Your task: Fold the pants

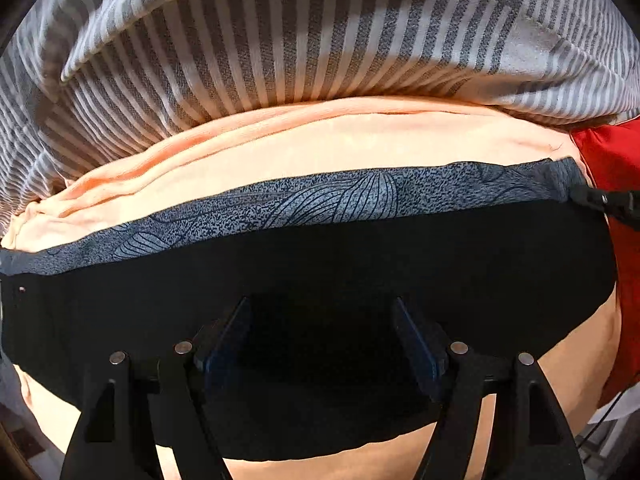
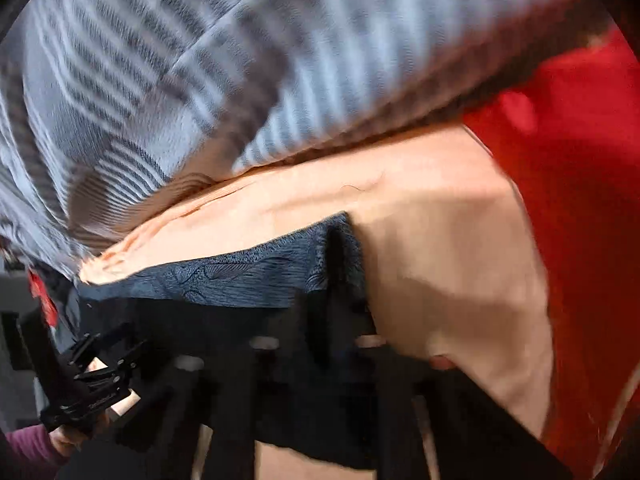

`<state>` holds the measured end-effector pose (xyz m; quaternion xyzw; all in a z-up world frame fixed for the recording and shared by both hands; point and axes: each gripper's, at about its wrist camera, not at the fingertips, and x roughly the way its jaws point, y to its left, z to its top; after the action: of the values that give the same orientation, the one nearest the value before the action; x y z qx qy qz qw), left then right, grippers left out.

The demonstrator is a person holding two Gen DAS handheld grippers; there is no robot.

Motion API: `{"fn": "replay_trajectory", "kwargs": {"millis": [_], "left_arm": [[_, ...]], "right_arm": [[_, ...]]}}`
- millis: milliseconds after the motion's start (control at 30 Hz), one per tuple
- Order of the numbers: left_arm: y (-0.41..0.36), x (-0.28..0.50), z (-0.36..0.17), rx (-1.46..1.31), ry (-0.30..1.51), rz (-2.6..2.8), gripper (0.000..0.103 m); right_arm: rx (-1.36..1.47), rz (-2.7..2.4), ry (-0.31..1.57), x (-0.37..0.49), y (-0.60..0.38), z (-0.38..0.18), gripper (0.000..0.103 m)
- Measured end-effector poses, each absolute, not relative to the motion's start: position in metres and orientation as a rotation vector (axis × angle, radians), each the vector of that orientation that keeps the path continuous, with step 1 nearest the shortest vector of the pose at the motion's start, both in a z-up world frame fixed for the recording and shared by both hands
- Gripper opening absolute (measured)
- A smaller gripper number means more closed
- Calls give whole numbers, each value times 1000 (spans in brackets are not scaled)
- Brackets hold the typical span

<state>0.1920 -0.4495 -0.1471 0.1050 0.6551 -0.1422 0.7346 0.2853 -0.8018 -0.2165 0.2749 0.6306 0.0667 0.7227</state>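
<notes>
The black pants (image 1: 360,256) lie flat across a peach sheet (image 1: 280,160), with a blue-grey patterned band (image 1: 320,200) along their far edge. My left gripper (image 1: 320,312) is open, its two fingers spread just above the black cloth near its middle. In the right wrist view the pants (image 2: 224,320) show with the patterned band (image 2: 248,276). My right gripper (image 2: 340,264) is shut on the band's right corner; the view is blurred. The right gripper's tip also shows in the left wrist view (image 1: 600,200) at the band's right end.
A grey-and-white striped blanket (image 1: 280,40) is bunched along the far side of the sheet. A red cloth (image 1: 608,160) lies at the right, also in the right wrist view (image 2: 580,200). The left gripper and hand (image 2: 92,384) show at the lower left there.
</notes>
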Motion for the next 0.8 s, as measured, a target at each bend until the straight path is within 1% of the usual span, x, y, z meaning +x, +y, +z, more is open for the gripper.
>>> {"fn": "replay_trajectory", "kwargs": {"millis": [67, 200, 233, 267, 400, 467, 500, 533, 600, 633, 667, 733, 800], "left_arm": [[-452, 194, -149, 233, 1435, -307, 74], [-458, 201, -157, 255, 1440, -275, 74], [-459, 202, -155, 236, 1433, -281, 74], [-459, 203, -152, 219, 1420, -287, 74], [-479, 211, -165, 220, 1421, -291, 74], [-484, 208, -175, 245, 1421, -282, 74], [-487, 205, -179, 256, 1412, -279, 75], [-487, 201, -179, 258, 1385, -278, 76], [-486, 198, -178, 257, 1374, -293, 76], [-484, 198, -177, 254, 1388, -303, 76], [-481, 199, -176, 255, 1403, -307, 76], [-473, 201, -169, 266, 1408, -298, 76], [-459, 202, -160, 275, 1380, -284, 76]], "right_arm": [[554, 97, 1369, 294, -803, -218, 7], [623, 60, 1409, 299, -811, -232, 10], [638, 46, 1401, 297, -813, -229, 19], [630, 7, 1386, 293, -817, -221, 33], [632, -6, 1255, 262, -824, -180, 34], [642, 55, 1250, 246, -812, -171, 34], [650, 87, 1277, 239, -802, -174, 34], [650, 113, 1336, 231, -791, -184, 34], [609, 82, 1425, 217, -780, -207, 26], [632, 55, 1440, 206, -785, -220, 7], [671, 28, 1409, 197, -791, -222, 0], [792, -7, 1397, 188, -806, -223, 0], [762, -47, 1386, 186, -806, -208, 4]]}}
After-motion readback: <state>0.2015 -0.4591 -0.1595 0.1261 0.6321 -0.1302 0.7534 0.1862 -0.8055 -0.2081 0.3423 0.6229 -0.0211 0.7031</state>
